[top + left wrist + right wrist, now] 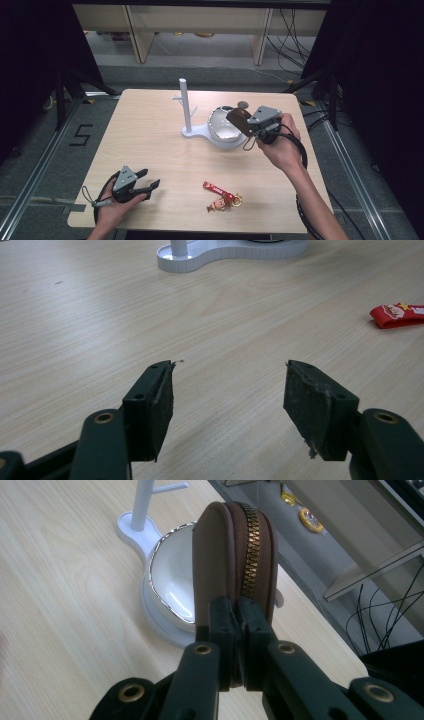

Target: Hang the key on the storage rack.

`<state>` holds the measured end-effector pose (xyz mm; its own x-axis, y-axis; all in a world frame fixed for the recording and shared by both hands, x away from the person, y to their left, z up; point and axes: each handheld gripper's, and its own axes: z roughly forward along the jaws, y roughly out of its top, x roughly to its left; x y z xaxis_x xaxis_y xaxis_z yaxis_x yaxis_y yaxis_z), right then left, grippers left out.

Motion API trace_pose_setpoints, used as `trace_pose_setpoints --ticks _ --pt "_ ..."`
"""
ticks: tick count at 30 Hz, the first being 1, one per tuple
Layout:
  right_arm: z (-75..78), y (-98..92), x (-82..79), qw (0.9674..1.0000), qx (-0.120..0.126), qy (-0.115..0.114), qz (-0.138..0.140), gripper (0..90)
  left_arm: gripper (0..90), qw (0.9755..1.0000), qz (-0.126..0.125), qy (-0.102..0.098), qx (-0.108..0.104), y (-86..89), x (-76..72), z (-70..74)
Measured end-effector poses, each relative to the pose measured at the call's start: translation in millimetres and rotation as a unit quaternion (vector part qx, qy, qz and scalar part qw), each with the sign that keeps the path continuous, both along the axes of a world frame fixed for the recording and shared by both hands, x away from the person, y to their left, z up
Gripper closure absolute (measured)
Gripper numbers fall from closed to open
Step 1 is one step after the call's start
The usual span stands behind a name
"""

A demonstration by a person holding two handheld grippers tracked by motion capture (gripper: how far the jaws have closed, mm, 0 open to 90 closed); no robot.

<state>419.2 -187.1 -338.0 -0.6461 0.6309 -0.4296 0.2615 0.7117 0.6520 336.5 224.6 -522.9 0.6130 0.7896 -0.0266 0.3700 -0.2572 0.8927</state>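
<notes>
My right gripper [248, 129] is shut on a small brown zipped pouch [239, 120] and holds it in the air just right of the white bowl [221, 129]. In the right gripper view the pouch [235, 560] stands on edge between the jaws, its brass zipper facing the camera, with the bowl [172, 577] behind it. The bowl sits on a white stand [192, 132] with an upright peg post [185, 102]. My left gripper [150, 181] rests open near the table's front left corner; its pads [155, 407] have nothing between them.
A red keychain strap with a small figure charm [221, 196] lies near the front edge of the wooden table [150, 135]; the strap's red end [398, 315] shows right of the left gripper. Cables and shelf legs stand on the floor beyond the table.
</notes>
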Motion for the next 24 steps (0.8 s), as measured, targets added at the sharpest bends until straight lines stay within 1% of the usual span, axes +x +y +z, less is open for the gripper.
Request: trace_pose_setpoints --ticks 3,4,6,7,9,12,13,15,24 --pt "0.3 1.6 0.9 1.0000 0.003 0.000 0.000 87.3 36.1 1.0000 0.000 0.000 0.000 -0.1 -0.1 0.1" --pt "0.8 2.8 2.2 1.0000 0.003 -0.004 0.002 87.3 36.1 1.0000 0.001 0.000 0.001 0.0 -0.3 0.2" --pt "0.9 3.7 2.2 1.0000 0.006 -0.002 -0.002 87.3 36.1 1.0000 -0.001 0.000 -0.001 0.1 0.1 0.0" --pt "1.3 4.9 3.6 1.0000 0.005 -0.004 0.002 87.3 36.1 1.0000 0.001 0.000 0.001 0.1 -0.2 0.2" --pt "1.7 6.2 4.5 1.0000 0.007 -0.004 0.001 87.3 36.1 1.0000 0.000 0.000 0.000 0.0 -0.1 0.0" --pt "2.2 7.1 5.7 1.0000 0.008 -0.002 0.003 87.3 36.1 1.0000 0.000 0.000 0.000 -0.1 -0.1 0.0" --pt "1.4 8.5 7.0 0.9999 0.010 -0.006 0.000 87.3 36.1 1.0000 0.001 0.000 0.000 0.0 -0.3 0.2" --pt "1.1 9.7 8.9 0.9999 0.010 -0.007 0.003 87.3 36.1 1.0000 0.001 0.001 0.001 0.0 -0.3 0.2" --pt "0.1 15.8 15.3 0.9999 0.012 -0.004 0.006 87.2 36.1 1.0000 0.001 0.001 0.001 -0.1 -0.3 0.2"
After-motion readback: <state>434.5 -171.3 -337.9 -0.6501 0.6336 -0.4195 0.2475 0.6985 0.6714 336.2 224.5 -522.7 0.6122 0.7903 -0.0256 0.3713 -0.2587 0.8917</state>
